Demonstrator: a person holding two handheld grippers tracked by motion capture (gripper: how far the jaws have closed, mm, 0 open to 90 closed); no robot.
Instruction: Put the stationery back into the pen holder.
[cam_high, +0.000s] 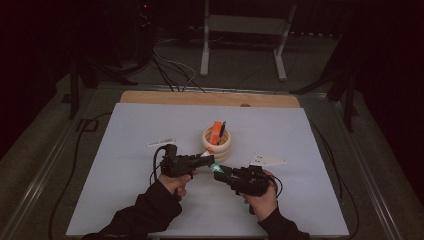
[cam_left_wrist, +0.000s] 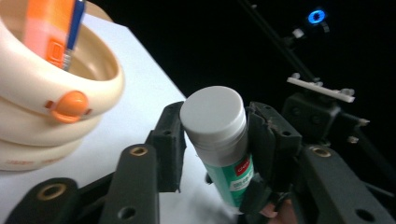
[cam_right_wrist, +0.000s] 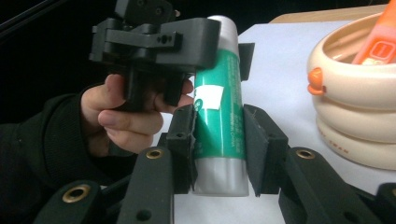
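Note:
A green glue stick (cam_high: 215, 166) with a white cap is held between both grippers above the white table sheet (cam_high: 125, 200). My left gripper (cam_high: 210, 161) is shut on its capped end; the white cap (cam_left_wrist: 215, 116) sits pinched between the black pads (cam_left_wrist: 170, 144). My right gripper (cam_high: 219, 171) is shut on the other end, its pads pressing the green body (cam_right_wrist: 219, 112) near the grey base. In the right gripper view the left gripper (cam_right_wrist: 154, 37) and the hand holding it cover the stick's top.
A cream ringed holder (cam_high: 206, 137) stands just behind the grippers, with an orange item (cam_high: 216, 131) and a blue pen in it. A white strip (cam_high: 161, 142) lies at its left and a white plate (cam_high: 267, 160) at its right. A wooden edge (cam_high: 210, 98) borders the far side.

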